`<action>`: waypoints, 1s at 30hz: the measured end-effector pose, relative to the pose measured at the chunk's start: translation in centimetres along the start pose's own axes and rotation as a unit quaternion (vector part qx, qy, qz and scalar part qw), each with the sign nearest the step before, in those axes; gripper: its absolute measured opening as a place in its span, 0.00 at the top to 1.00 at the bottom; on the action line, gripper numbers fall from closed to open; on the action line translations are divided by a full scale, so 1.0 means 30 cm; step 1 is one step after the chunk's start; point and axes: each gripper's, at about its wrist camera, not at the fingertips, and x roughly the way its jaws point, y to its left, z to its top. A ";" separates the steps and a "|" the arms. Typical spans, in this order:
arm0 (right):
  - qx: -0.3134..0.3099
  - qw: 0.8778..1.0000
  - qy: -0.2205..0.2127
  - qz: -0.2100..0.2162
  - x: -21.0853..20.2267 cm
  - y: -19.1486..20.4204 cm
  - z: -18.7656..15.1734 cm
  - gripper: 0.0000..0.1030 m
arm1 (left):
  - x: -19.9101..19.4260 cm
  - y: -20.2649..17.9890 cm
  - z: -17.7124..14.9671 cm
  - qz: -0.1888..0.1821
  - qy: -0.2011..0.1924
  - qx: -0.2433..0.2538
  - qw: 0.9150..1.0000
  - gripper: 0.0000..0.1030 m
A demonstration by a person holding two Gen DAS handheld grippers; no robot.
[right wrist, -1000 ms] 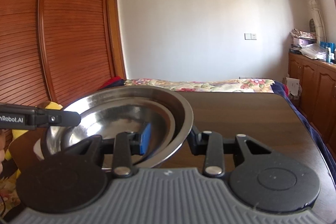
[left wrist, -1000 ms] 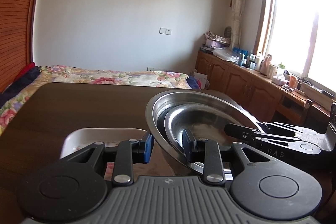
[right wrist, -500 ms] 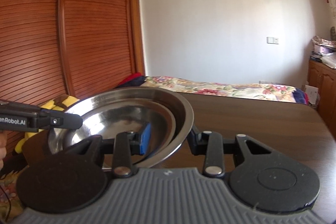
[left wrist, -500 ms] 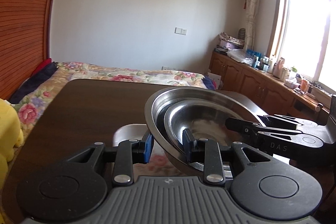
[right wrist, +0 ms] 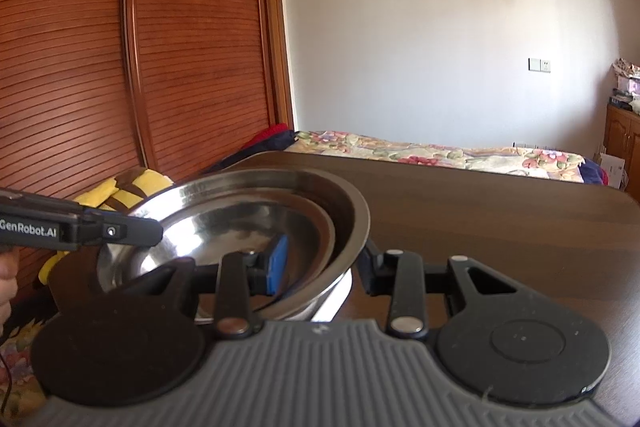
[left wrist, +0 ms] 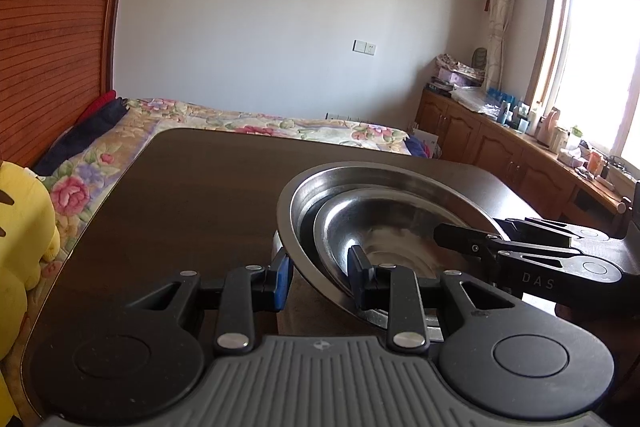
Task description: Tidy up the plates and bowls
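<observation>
Both the left gripper (left wrist: 318,277) and right gripper (right wrist: 320,267), jaws clamped on opposite rims of the wide stainless-steel bowl (left wrist: 384,219) nesting a smaller steel bowl (left wrist: 396,227), have swung it leftward above the dark wooden table (left wrist: 192,195), the white dish now largely hidden beneath.

A plain white wall (left wrist: 260,27) backs a bed with a floral quilt (left wrist: 248,121). Slatted reddish wooden wardrobe doors (right wrist: 100,67) stand left; low wooden cabinets (left wrist: 492,147) run beneath a bright, sunlit window (left wrist: 600,67).
</observation>
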 end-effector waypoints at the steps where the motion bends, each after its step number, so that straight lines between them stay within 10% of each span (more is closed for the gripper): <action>1: 0.001 1.000 0.001 0.001 -0.001 0.001 0.000 0.62 | -0.002 0.003 -0.003 0.000 0.001 -0.001 1.000 0.69; 23: -0.001 1.000 0.011 0.002 0.016 0.022 -0.009 0.62 | -0.009 0.015 -0.022 -0.005 0.003 -0.003 1.000 0.69; 30: -0.012 1.000 0.000 -0.014 -0.010 0.025 0.006 0.48 | -0.020 0.012 -0.018 0.019 -0.001 0.005 1.000 0.48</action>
